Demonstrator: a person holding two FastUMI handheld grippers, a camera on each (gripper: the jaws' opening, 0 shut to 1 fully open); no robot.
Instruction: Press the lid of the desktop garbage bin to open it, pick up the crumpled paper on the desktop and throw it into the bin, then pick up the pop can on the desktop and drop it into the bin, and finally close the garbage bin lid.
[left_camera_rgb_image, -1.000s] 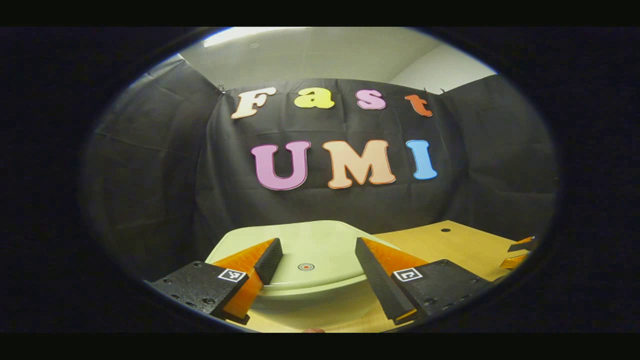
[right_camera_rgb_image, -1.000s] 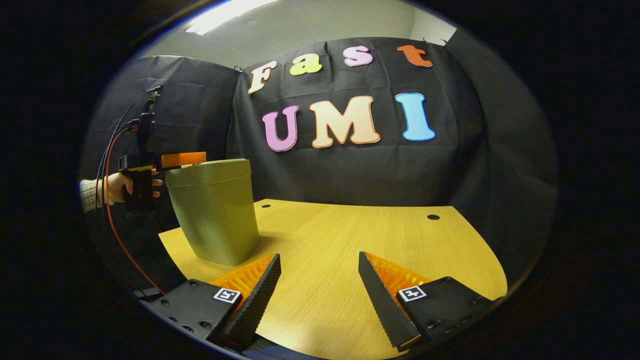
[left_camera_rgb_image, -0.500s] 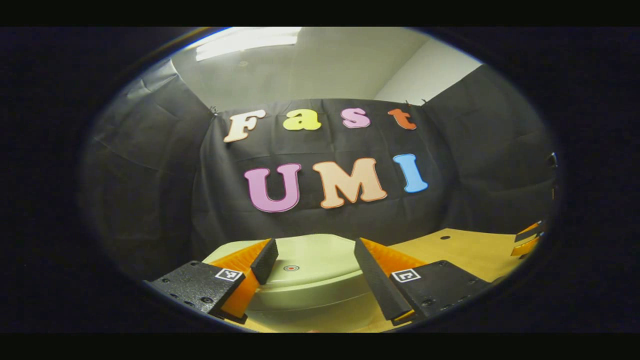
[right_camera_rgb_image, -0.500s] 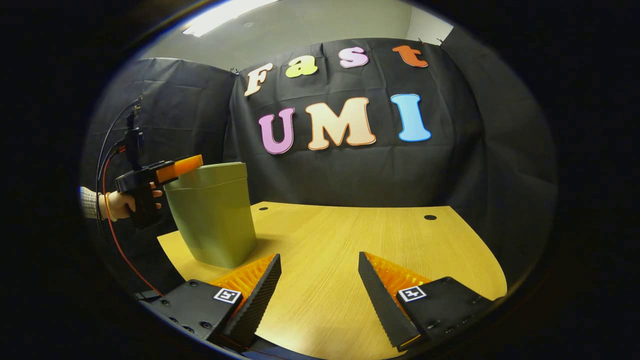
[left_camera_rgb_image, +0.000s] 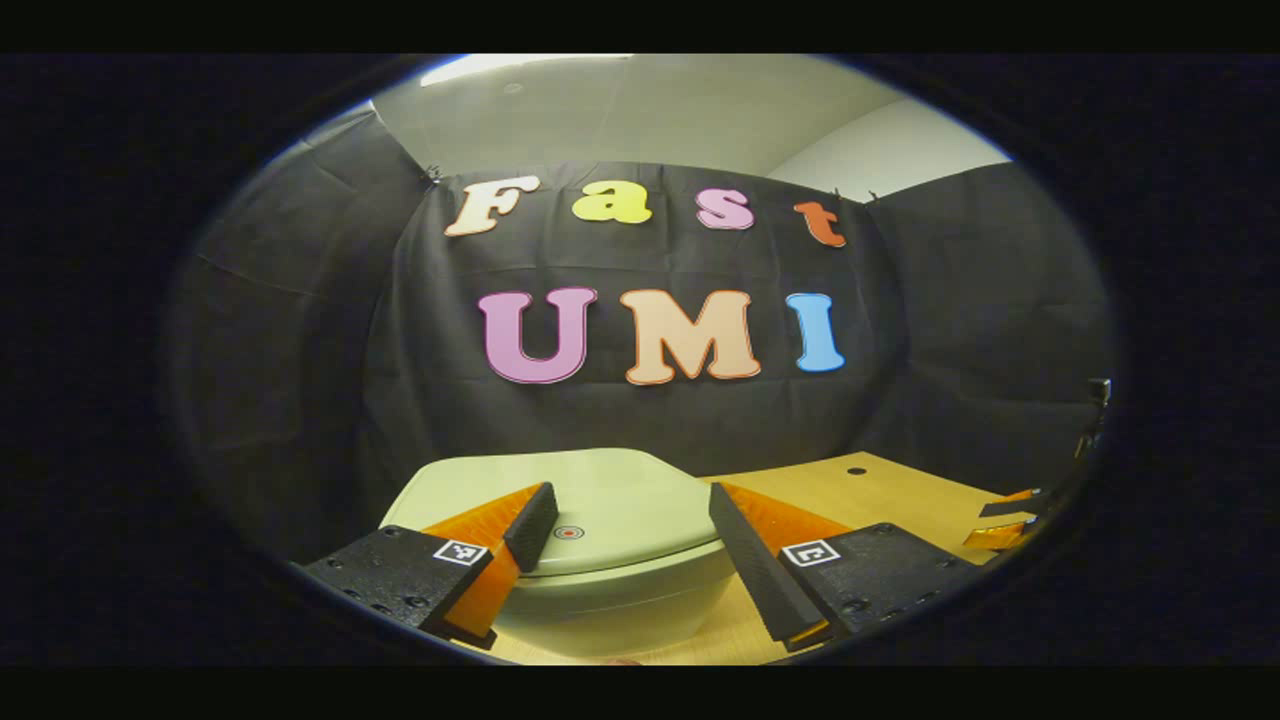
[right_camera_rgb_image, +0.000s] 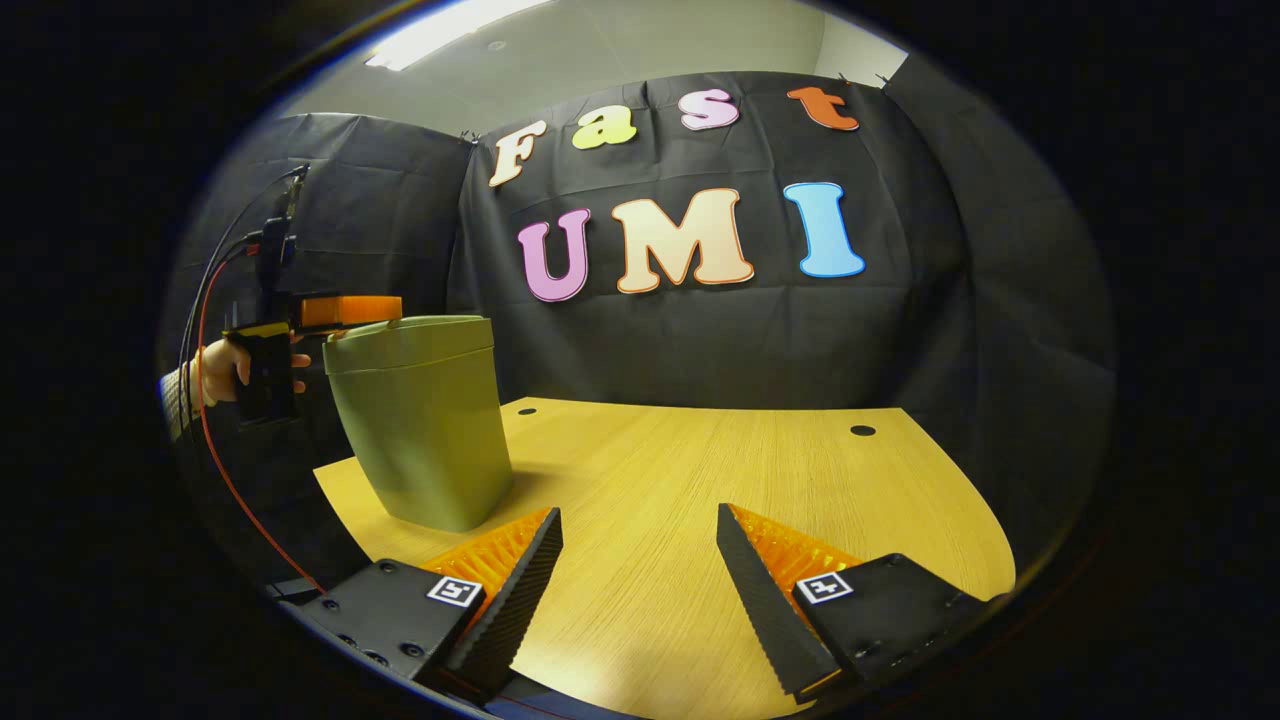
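Centrally, a pale green desktop garbage bin (right_camera_rgb_image: 420, 420) stands near the left rear corner of a light wooden desk (right_camera_rgb_image: 700, 500), and its lid (left_camera_rgb_image: 590, 505) lies flat and closed. A small red dot (left_camera_rgb_image: 569, 533) marks the lid's top, toward its near edge.

Directly over that near edge sits the left gripper (left_camera_rgb_image: 630, 510), fingers spread wide and holding nothing. In the left gripper view the dot lies just ahead of and below the fingers, a little left of the midpoint between them, close to the tip of the left-hand finger. In the right gripper view this same gripper (right_camera_rgb_image: 345, 311) is level, reaching from the bin's left side over the rim, held by a person's hand (right_camera_rgb_image: 215, 368) with cables rising behind it; whether it touches the lid cannot be told.

The right gripper (right_camera_rgb_image: 640, 560) is well apart from the bin, low over the front of the desk, its fingers also spread wide with only bare wood between them (the bin lies ahead and to its left).

Judging from this, the left hand is the nearer one for any press on the lid, and that press would go straight down onto the dot
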